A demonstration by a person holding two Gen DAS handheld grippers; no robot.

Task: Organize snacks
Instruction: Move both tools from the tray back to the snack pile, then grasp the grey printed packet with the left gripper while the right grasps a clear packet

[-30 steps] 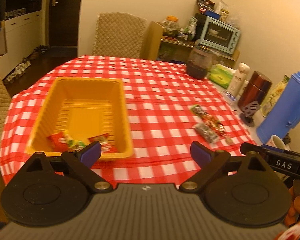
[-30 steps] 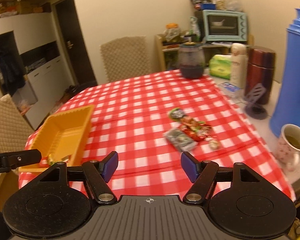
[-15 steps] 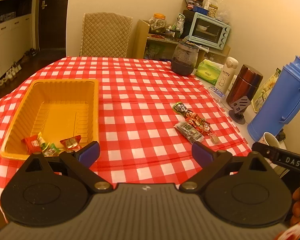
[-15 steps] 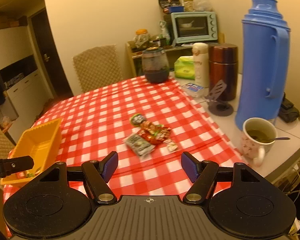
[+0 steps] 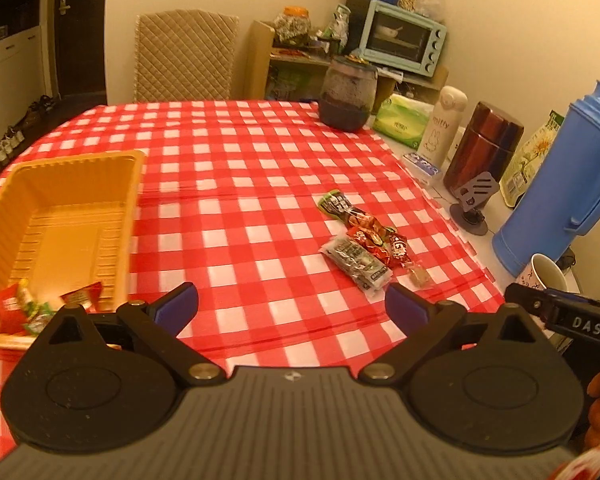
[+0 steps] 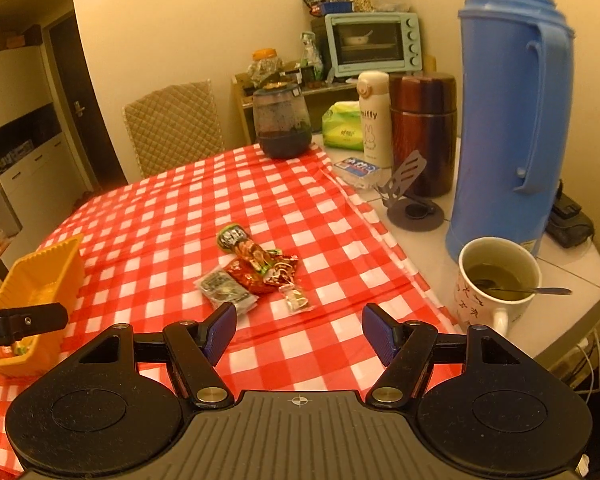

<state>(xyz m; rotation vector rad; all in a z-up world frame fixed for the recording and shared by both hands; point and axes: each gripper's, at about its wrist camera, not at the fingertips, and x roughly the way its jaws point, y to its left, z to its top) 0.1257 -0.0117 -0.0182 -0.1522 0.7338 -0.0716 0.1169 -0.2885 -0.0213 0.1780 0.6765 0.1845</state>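
Tray [image 5: 72,184], orange plastic with ribbed walls, is sitting at the left of the red-checked tablecloth [image 5: 236,152], a few red and green wrapped snacks [image 5: 24,308] lying in its near corner. Right of it, well apart, the loose snack pile [image 5: 360,244] is lying on the cloth: dark-green packets, red foil wrappers, one small clear-wrapped piece. Left gripper [image 5: 291,307] is hovering above the near table edge, tilted down, jaws spread, nothing between them. Right gripper [image 6: 299,331] is pointing down at the pile, jaws apart, empty.
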